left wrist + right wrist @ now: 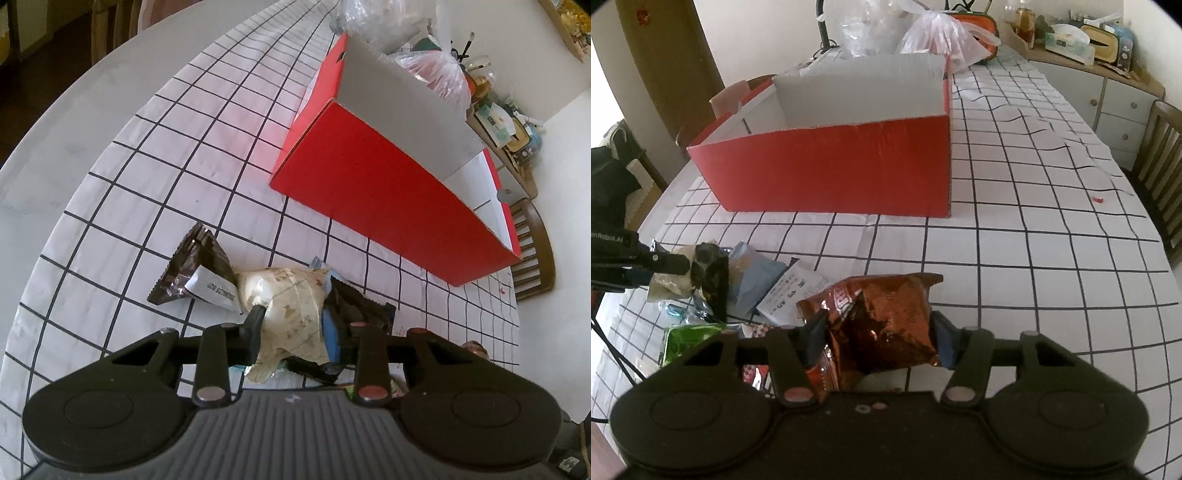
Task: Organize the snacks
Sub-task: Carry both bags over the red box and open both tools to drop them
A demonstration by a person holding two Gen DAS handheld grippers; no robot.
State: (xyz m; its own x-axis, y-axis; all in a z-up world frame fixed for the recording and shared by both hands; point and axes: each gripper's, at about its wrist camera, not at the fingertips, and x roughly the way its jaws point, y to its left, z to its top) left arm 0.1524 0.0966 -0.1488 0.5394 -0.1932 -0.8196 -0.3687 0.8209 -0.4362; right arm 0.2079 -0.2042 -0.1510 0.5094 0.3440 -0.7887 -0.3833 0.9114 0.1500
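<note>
Pickup step, both hands. Left gripper point(295, 314) fingers pinch cream snack pouch point(291, 306), lower centre of frame, on counter point(155, 177). Right gripper point(877, 336) fingers clamp crumpled copper chip bag point(886, 314), lower centre. Next, likely: lift both, carry over rim of red box point(834, 166) at upper centre, release inside.

Both feeds came to me soft and a little hazy, lit by flat daylight without hard shadows. The fisheye bent the grid cloth point(155, 155) into curves and darkened the corners. On the left wrist view the red box point(388, 184) cast a pink glow onto the cloth. The foil bag point(882, 317) glinted on the right wrist view. My tongs' housings sat dark and underexposed.
</note>
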